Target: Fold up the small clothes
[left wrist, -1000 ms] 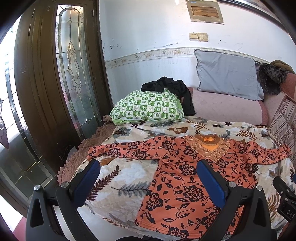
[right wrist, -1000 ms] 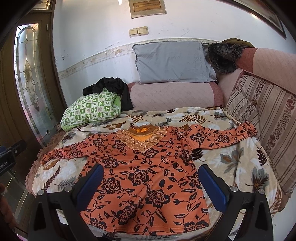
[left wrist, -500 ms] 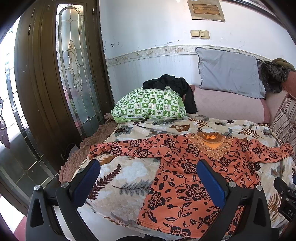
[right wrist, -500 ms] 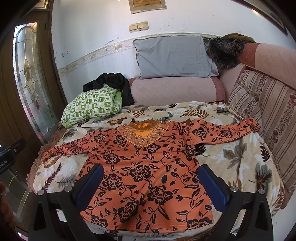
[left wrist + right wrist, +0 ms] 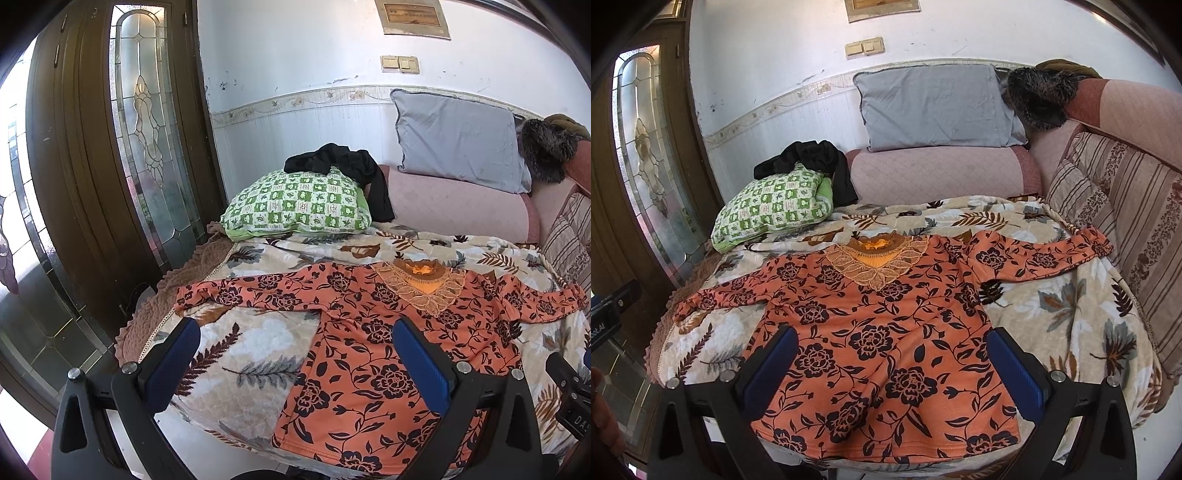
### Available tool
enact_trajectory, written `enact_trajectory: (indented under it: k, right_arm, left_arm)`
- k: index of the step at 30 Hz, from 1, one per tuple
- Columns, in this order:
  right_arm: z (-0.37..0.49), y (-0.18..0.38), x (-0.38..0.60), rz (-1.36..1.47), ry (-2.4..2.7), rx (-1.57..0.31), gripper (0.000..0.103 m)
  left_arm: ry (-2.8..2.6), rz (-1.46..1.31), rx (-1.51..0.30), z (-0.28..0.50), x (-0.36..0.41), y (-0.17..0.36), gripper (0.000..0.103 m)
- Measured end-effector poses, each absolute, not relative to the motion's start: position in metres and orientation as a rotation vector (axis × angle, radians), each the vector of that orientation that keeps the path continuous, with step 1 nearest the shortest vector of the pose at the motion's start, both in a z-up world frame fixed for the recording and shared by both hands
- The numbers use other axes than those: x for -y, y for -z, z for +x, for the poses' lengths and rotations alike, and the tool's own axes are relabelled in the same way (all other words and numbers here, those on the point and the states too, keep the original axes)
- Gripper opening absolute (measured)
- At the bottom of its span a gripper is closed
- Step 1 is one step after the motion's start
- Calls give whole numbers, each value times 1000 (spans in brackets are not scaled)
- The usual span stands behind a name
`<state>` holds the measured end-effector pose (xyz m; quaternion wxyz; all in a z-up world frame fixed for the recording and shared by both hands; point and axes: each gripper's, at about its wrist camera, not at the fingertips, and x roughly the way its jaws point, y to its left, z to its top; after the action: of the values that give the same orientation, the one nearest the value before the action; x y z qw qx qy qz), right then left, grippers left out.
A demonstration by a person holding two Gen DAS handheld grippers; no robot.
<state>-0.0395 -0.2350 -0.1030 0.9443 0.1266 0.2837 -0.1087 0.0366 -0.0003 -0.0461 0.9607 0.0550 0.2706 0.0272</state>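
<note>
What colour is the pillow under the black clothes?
Green and white checks on the pillow, clearest in the left wrist view.

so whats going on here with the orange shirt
A person holds a two-finger gripper in each hand above an orange floral top that lies spread flat, sleeves out, on a leaf-print blanket. The left gripper and the right gripper are both open and hold nothing. No fold has been made yet. A green checked pillow sits behind the top.

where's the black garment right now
The black garment is heaped on top of the green checked pillow, at the far left of the bed in the right wrist view, beside the pink bolster.
</note>
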Motion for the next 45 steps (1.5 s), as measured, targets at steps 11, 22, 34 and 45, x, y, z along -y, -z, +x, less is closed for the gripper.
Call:
enact_trajectory:
  k: [11, 22, 34, 45]
  right_arm:
    - [-20, 107, 241, 250, 233, -587, 103]
    - [18, 111, 265, 266, 253, -596, 103]
    - [45, 147, 340, 419, 254, -626, 103]
    - [34, 277, 620, 1172, 324, -476, 101]
  left_arm:
    - [-38, 128, -563, 57, 14, 53, 103]
    - [-19, 143, -580, 92, 41, 62, 103]
    - [73, 105, -698, 168, 87, 123, 103]
    - [132, 64, -883, 255, 155, 237, 103]
